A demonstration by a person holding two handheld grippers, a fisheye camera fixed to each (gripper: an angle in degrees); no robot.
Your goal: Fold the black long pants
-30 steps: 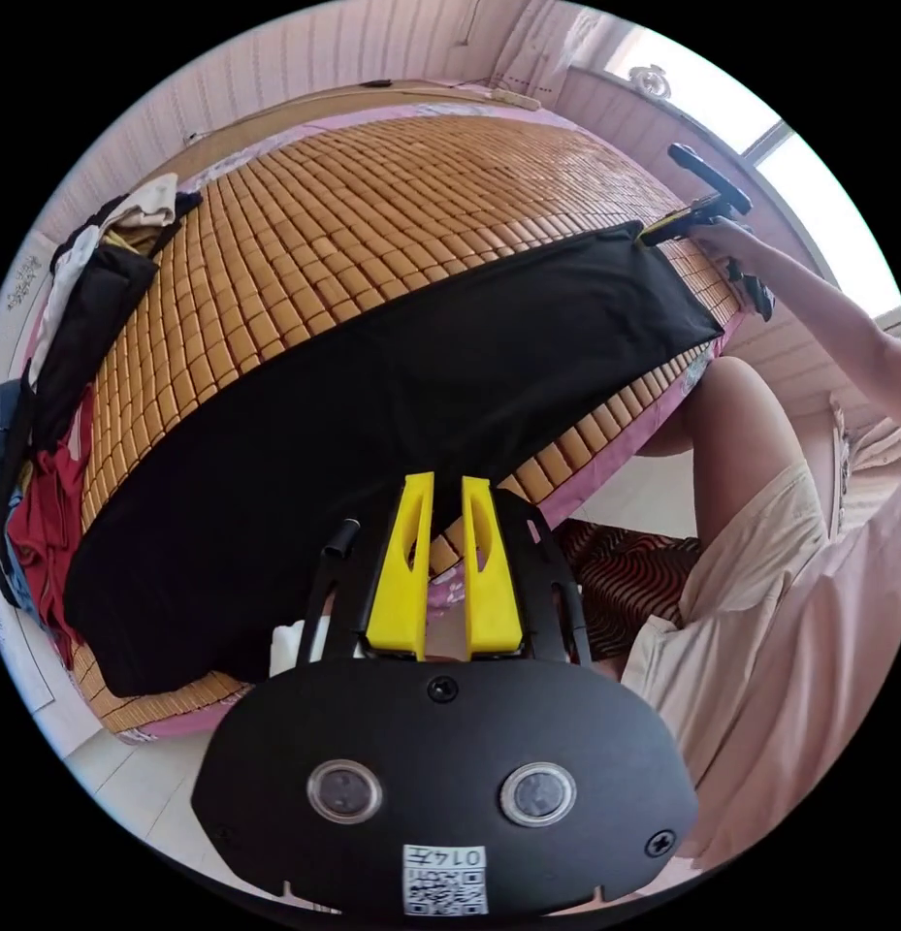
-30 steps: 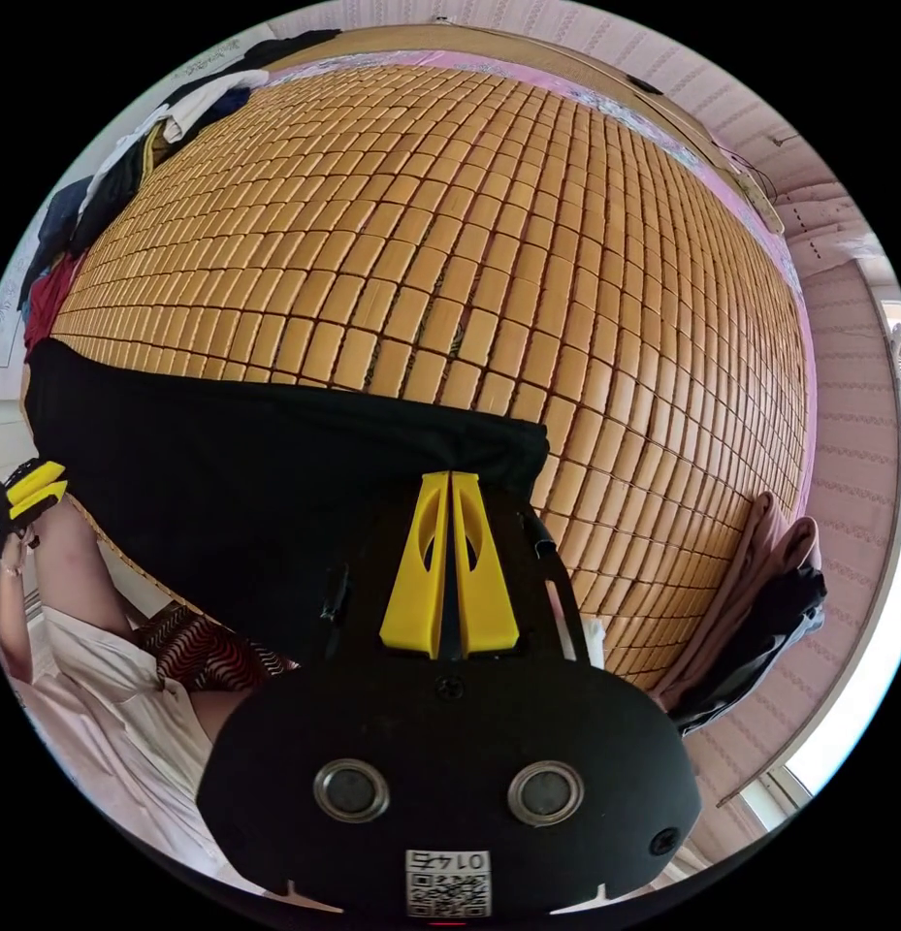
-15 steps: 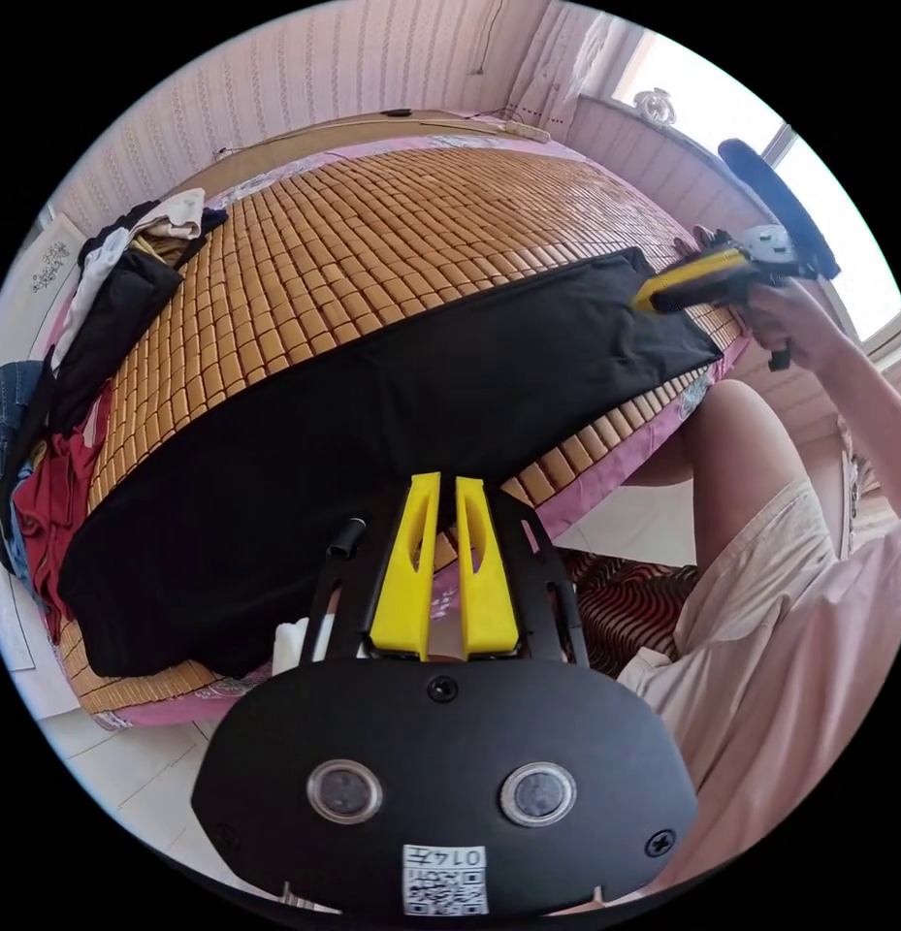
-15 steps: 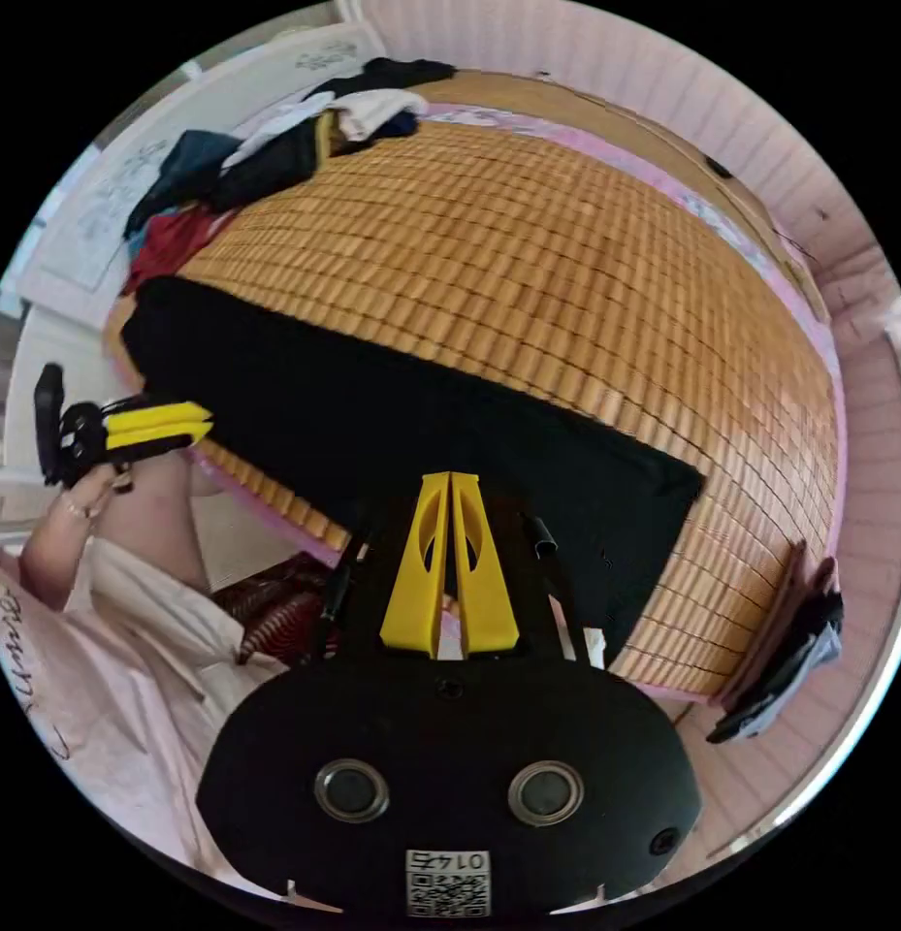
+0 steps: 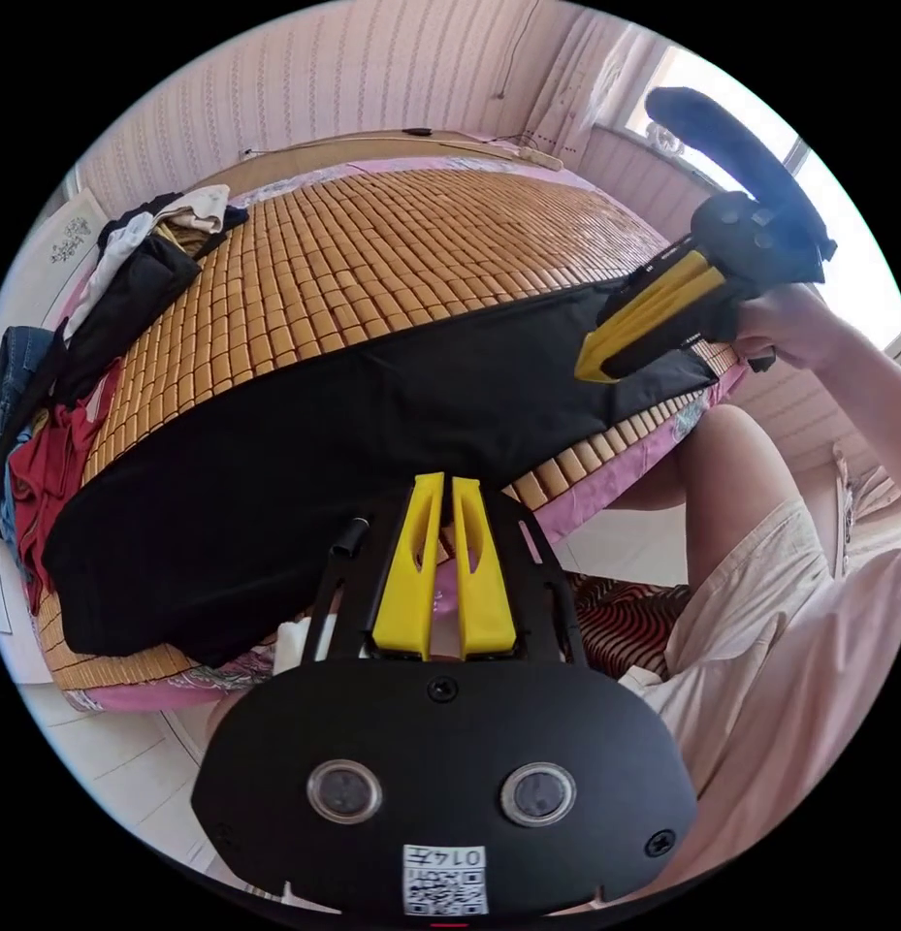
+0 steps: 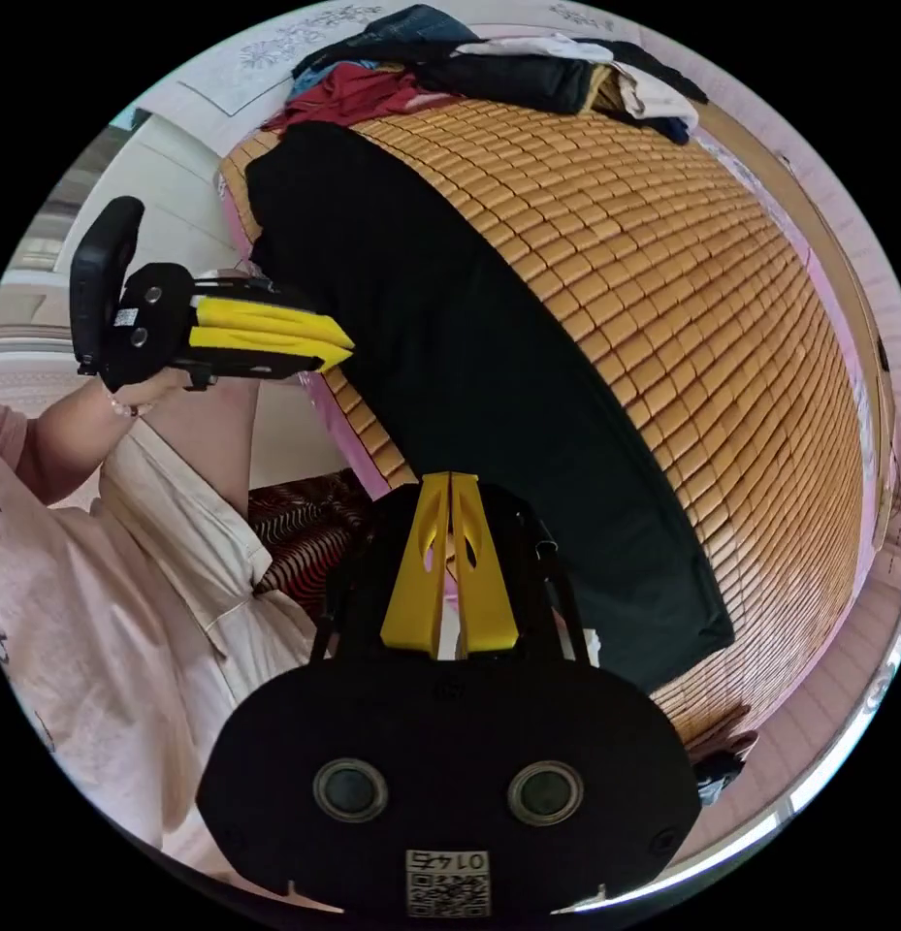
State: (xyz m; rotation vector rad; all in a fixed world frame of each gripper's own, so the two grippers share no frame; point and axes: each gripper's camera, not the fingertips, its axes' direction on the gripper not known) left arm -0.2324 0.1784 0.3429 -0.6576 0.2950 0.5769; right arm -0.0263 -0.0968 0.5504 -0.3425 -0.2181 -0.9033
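1. Left gripper view: the left gripper (image 5: 442,482) has its two yellow fingers (image 5: 407,572) nearly pressed together, with a thin gap and nothing between them. Beyond the fingertips, the black long pants (image 5: 324,436) lie flat in a long strip along the near edge of a bamboo mat (image 5: 372,242) on the bed. The right gripper (image 5: 584,369), held in a person's hand (image 5: 789,325), hovers over the far end of the pants, fingers together and empty. A pile of clothes (image 5: 91,320) sits at the mat's other end.

2. Right gripper view: the right gripper (image 6: 449,478) shows its yellow fingers (image 6: 484,572) closed against each other, holding nothing. The black long pants (image 6: 489,388) stretch away past the fingertips along the mat (image 6: 683,291) edge. The left gripper (image 6: 345,344) floats just off that edge, fingers almost touching, clear of the cloth. The clothes pile (image 6: 489,63) lies beyond the pants' far end.
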